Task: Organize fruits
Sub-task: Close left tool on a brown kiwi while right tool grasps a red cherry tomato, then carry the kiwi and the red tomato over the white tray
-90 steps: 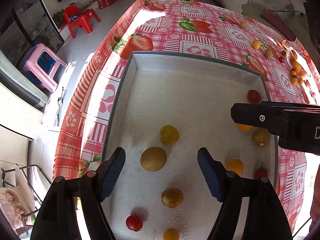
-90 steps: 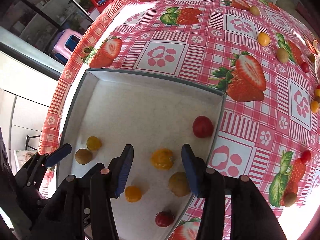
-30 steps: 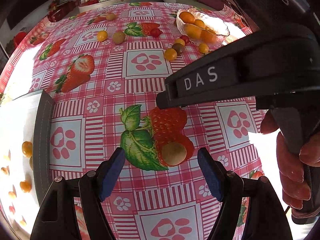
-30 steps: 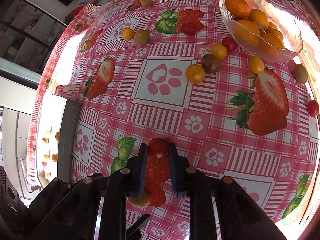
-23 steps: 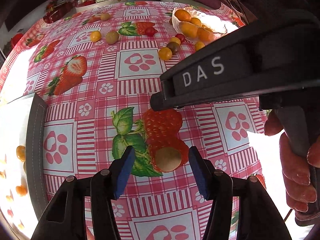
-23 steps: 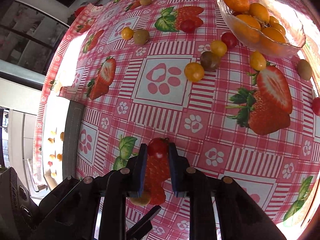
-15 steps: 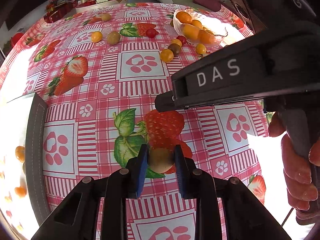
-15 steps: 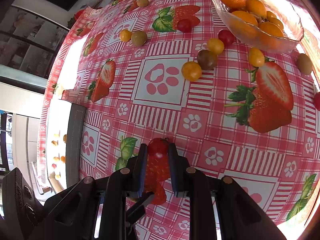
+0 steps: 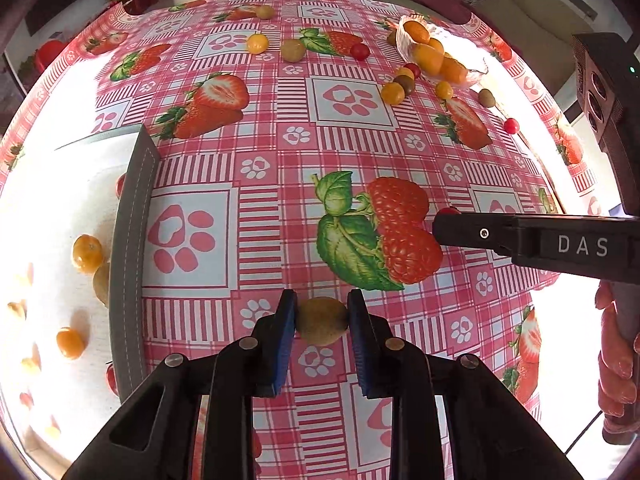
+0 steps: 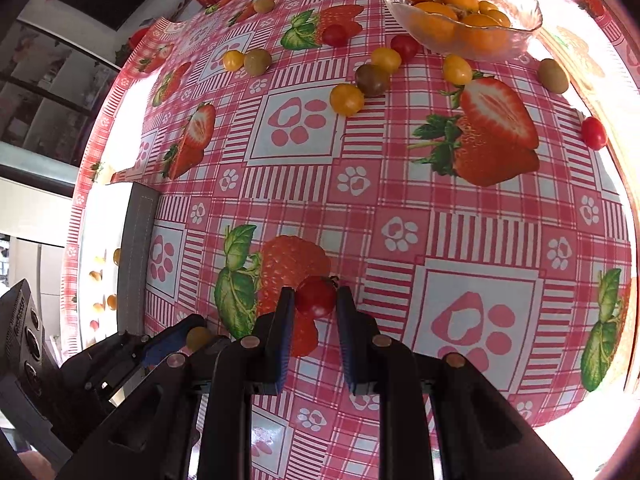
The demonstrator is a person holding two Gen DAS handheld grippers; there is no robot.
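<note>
Over the tablecloth [image 9: 280, 144], left gripper [image 9: 321, 316] pinches a kiwi berry [image 9: 321, 320], right gripper [image 10: 315, 298] a cherry tomato [image 10: 316, 296]; carry both gently over the tray's [image 9: 130, 240] near wall.

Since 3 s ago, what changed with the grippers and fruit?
Both grippers left the tray and went out over the tablecloth. The left gripper, open then, has just closed on a greenish-brown fruit that lay on the printed strawberry. The right gripper, also open then, now clamps a red cherry tomato. Unchanged: loose fruit by the glass bowl and fruit in the tray.
</note>
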